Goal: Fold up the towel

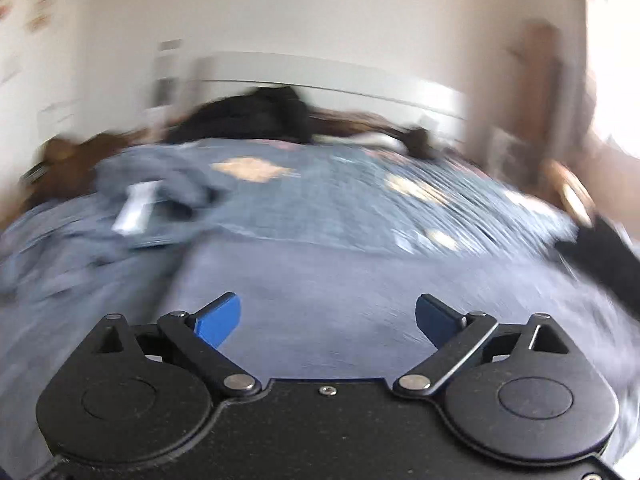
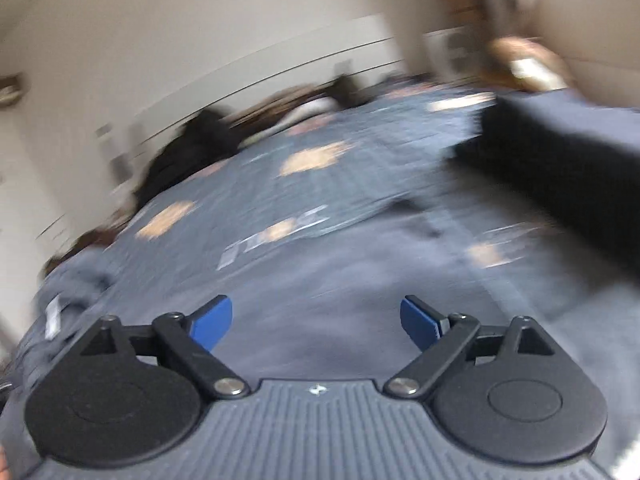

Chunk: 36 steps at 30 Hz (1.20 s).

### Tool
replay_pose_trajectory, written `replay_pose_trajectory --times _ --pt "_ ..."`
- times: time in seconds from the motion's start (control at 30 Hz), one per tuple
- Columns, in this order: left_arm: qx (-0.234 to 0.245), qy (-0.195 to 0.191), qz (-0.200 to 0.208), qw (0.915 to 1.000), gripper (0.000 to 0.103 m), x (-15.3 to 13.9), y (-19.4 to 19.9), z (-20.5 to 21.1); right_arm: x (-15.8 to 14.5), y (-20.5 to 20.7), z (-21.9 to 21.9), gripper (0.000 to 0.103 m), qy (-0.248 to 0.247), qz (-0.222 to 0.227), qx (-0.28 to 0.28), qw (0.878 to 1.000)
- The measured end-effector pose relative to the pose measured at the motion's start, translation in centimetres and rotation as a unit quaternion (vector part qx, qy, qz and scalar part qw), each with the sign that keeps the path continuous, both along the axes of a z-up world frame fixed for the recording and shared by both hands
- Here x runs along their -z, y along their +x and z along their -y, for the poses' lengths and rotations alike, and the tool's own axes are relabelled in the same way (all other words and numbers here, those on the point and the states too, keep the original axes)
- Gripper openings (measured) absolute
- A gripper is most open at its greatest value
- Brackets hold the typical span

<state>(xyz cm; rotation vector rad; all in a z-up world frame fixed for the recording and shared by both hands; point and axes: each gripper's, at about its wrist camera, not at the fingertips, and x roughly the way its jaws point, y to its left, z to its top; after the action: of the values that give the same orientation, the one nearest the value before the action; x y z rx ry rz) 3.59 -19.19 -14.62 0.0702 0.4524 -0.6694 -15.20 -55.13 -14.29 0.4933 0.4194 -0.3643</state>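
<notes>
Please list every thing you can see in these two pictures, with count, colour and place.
towel: one, grey-blue with a white tag, crumpled on the bed, far left in the left view.
bedcover: one, blue with pale patches, over the bed.
headboard: one, white, at the wall behind the bed.
dark heap: one, black, at the head of the bed; too blurred to identify.
wall: white, behind the bed.
left gripper: one, black with blue fingers, open and holding nothing.
right gripper: one, black with blue fingers, open and holding nothing.
</notes>
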Motion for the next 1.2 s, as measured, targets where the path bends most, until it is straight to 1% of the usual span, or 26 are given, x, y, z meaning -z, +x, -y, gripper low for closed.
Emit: replay_pose_trajectory --times 0.03,0.1,0.17,0.2,0.27,0.3,0.33,0.43,0.47,0.53,0.63,0.73,0.77,0.83,0.87,0.9,0.97,1.0,1.1,1.13,1.2 --pt "0.014 0.006 -0.003 0.9999 0.094 0.9 -0.1 1.3 0.6 1.1 -0.7 0.091 -0.001 0.000 -0.018 1.000" --pt "0.035 0.019 -0.002 0.9992 0.095 2.5 -0.2 3.1 1.7 3.0 -2.0 0.091 -0.023 -0.012 -0.038 0.999" --pt "0.043 0.051 0.002 0.9978 0.095 4.1 0.0 4.4 3.0 4.0 -2.5 0.092 -0.053 -0.038 -0.043 0.997" --pt "0.040 0.069 0.001 0.9968 0.095 5.0 0.2 4.6 3.9 4.2 -2.1 0.092 -0.059 -0.059 -0.039 0.996" --pt "0.030 0.084 -0.010 0.9960 0.095 6.4 0.8 3.4 5.9 4.5 -0.9 0.092 -0.062 -0.107 -0.027 0.992" --pt "0.026 0.088 -0.016 0.9957 0.096 6.9 1.1 2.6 6.7 4.2 0.0 0.092 -0.059 -0.124 -0.016 0.990" --pt "0.022 0.092 -0.022 0.9953 0.096 7.5 1.3 1.8 7.2 3.6 0.9 0.092 -0.059 -0.126 -0.006 0.990" --pt "-0.018 0.084 -0.029 0.9959 0.097 8.0 2.0 -1.8 8.0 2.1 2.2 0.094 -0.099 -0.141 0.011 0.985" --pt "-0.031 0.081 -0.031 0.9958 0.097 8.0 2.3 -2.9 8.1 1.7 2.7 0.095 -0.105 -0.145 0.014 0.984" --pt "-0.046 0.086 -0.026 0.9948 0.097 7.7 2.5 -4.2 8.1 1.0 3.4 0.096 -0.115 -0.152 0.022 0.981" --pt "-0.073 0.085 -0.025 0.9934 0.098 7.4 2.8 -6.2 8.2 0.2 4.2 0.100 -0.148 -0.172 0.046 0.973" --pt "-0.115 0.088 -0.021 0.9892 0.100 6.6 2.7 -8.3 8.3 -1.0 5.2 0.100 -0.156 -0.181 0.071 0.968" --pt "-0.135 0.082 -0.023 0.9872 0.101 6.3 2.7 -9.3 8.0 -1.3 5.3 0.101 -0.161 -0.180 0.081 0.967" --pt "-0.184 0.050 -0.034 0.9810 0.097 5.6 3.0 -11.5 7.2 -1.9 5.3 0.100 -0.176 -0.176 0.103 0.963" --pt "-0.201 0.027 -0.040 0.9783 0.096 5.0 3.0 -12.7 6.6 -2.3 5.2 0.101 -0.172 -0.165 0.109 0.965" --pt "-0.199 -0.008 -0.048 0.9788 0.096 4.3 2.8 -13.6 6.1 -2.4 4.8 0.101 -0.162 -0.150 0.098 0.970" --pt "-0.149 -0.071 -0.067 0.9840 0.096 2.8 2.4 -14.1 5.5 -2.1 3.6 0.100 -0.141 -0.122 0.065 0.980" --pt "-0.122 -0.093 -0.068 0.9859 0.096 2.1 2.1 -13.8 5.2 -1.9 3.0 0.100 -0.131 -0.108 0.048 0.984" --pt "-0.054 -0.107 -0.051 0.9914 0.097 0.5 0.8 -11.2 4.2 -1.4 1.3 0.101 -0.099 -0.065 -0.002 0.993" --pt "-0.034 -0.112 -0.056 0.9916 0.097 0.5 0.5 -10.2 3.9 -1.3 0.7 0.101 -0.089 -0.051 -0.019 0.995" --pt "-0.006 -0.109 -0.077 0.9911 0.097 1.3 0.4 -8.3 3.3 -0.9 -0.5 0.101 -0.067 -0.022 -0.052 0.996"
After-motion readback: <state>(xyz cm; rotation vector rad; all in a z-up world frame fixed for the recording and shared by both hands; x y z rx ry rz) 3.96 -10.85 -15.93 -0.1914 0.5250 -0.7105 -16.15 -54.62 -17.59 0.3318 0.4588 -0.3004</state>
